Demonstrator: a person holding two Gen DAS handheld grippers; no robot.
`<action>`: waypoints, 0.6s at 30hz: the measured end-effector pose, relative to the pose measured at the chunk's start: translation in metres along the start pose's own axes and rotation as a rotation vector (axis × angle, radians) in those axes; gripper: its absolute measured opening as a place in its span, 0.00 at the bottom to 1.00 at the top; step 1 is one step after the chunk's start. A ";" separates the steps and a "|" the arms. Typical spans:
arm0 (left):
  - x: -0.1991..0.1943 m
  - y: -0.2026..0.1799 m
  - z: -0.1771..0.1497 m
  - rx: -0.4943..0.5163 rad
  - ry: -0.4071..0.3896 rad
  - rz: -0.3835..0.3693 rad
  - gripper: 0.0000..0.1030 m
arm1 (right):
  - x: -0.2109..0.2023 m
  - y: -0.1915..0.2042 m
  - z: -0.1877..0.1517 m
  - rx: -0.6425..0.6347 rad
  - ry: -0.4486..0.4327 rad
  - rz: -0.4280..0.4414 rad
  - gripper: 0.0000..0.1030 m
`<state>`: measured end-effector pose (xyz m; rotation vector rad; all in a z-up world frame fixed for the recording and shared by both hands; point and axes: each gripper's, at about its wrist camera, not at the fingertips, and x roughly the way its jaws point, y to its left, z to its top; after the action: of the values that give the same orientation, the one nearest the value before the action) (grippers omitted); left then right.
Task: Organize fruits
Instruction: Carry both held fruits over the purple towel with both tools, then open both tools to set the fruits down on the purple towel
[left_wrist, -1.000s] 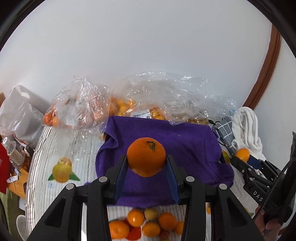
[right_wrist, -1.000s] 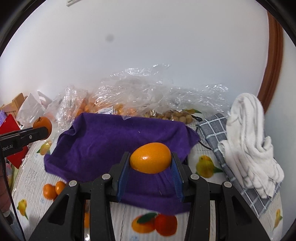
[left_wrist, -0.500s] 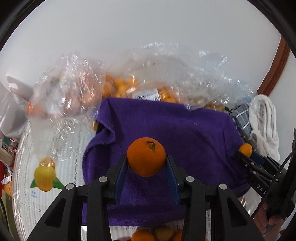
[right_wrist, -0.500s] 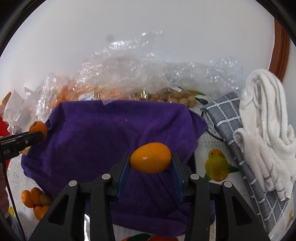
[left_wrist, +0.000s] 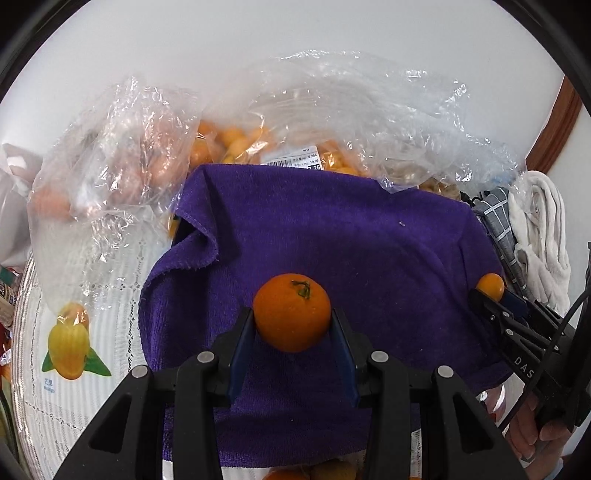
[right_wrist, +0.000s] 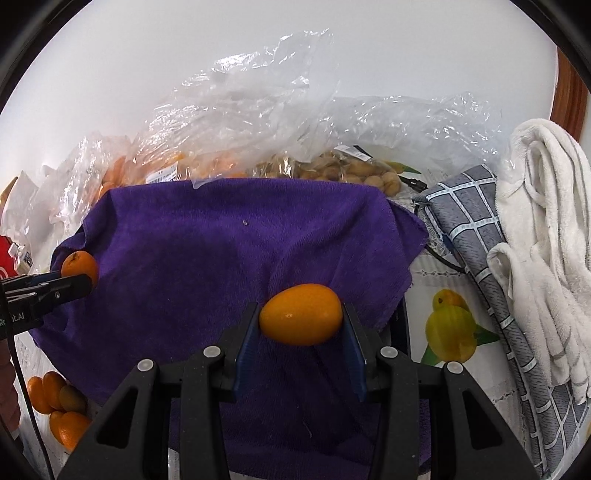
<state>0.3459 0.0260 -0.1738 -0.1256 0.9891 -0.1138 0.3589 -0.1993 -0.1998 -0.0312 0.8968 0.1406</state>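
My left gripper (left_wrist: 292, 325) is shut on a round orange tangerine (left_wrist: 291, 316) with a green stem, held above the near part of a purple towel (left_wrist: 332, 236). My right gripper (right_wrist: 300, 320) is shut on an oval yellow-orange kumquat (right_wrist: 300, 314), held above the towel's (right_wrist: 207, 251) right side. Each gripper shows in the other's view: the right one (left_wrist: 491, 291) at the right edge, the left one (right_wrist: 79, 275) at the left edge.
Clear plastic bags of orange fruit (left_wrist: 236, 140) and brown fruit (right_wrist: 351, 173) lie behind the towel. A loose pile of small oranges (right_wrist: 55, 402) sits at the towel's near left. A grey checked cloth (right_wrist: 476, 236) and a white towel (right_wrist: 546, 229) lie right.
Both grippers have moved forward and lower over the purple towel, each still holding its fruit. The towel and bags now look larger and closer.
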 end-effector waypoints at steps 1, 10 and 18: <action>0.001 -0.001 0.001 0.001 0.002 0.000 0.38 | 0.000 0.000 0.000 0.001 0.002 0.001 0.41; 0.012 -0.006 -0.001 0.001 0.040 0.004 0.38 | 0.007 0.002 -0.003 -0.001 0.027 0.013 0.41; 0.000 -0.008 0.002 0.014 0.023 0.034 0.52 | -0.018 0.013 -0.002 -0.036 -0.014 0.007 0.66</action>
<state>0.3470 0.0185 -0.1716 -0.0948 1.0126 -0.0913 0.3447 -0.1888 -0.1871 -0.0607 0.8804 0.1636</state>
